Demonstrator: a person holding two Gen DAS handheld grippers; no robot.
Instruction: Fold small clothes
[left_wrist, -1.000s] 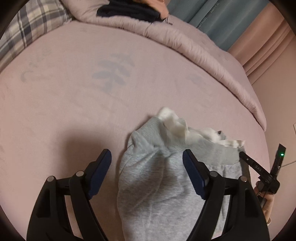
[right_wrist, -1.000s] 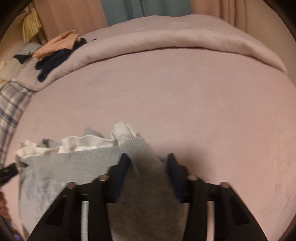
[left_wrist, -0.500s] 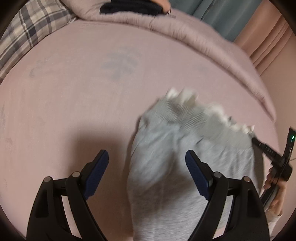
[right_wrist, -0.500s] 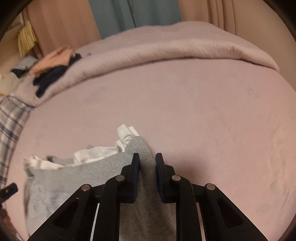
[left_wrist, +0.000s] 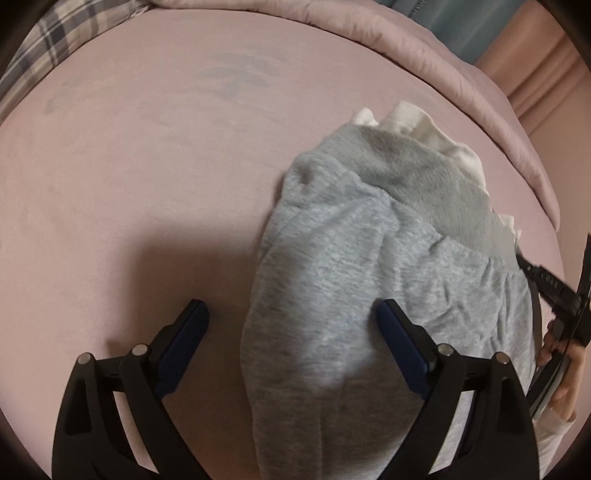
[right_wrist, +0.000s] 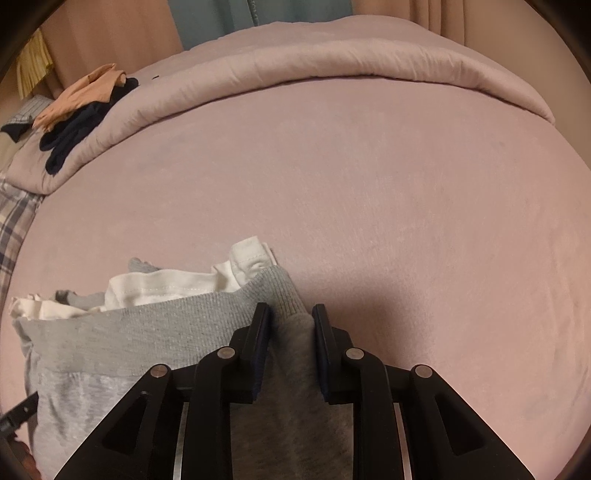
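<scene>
A small grey sweat garment (left_wrist: 369, 240) with a ribbed waistband lies on the pink bed sheet (left_wrist: 129, 184), with white cloth (left_wrist: 436, 136) sticking out past the band. My left gripper (left_wrist: 291, 306) hangs over the garment's lower part. Its jaws are opening wide, the grey fabric lies between them, and the pads do not press it. In the right wrist view my right gripper (right_wrist: 290, 309) pinches the right corner of the grey waistband (right_wrist: 147, 328). Its jaws are easing open slightly while fabric fills the gap. White cloth (right_wrist: 166, 284) bunches just beyond the band.
A rolled pink duvet (right_wrist: 332, 62) runs along the far side of the bed. Dark and peach clothes (right_wrist: 74, 110) are piled on its left end, near a plaid pillow (left_wrist: 74, 33). A person's hand (left_wrist: 561, 373) holds the right gripper at the garment's right edge.
My left gripper has sunk closer to the garment and its jaws have spread wider. The right jaws closed from loose onto the waistband corner, then widened a little.
</scene>
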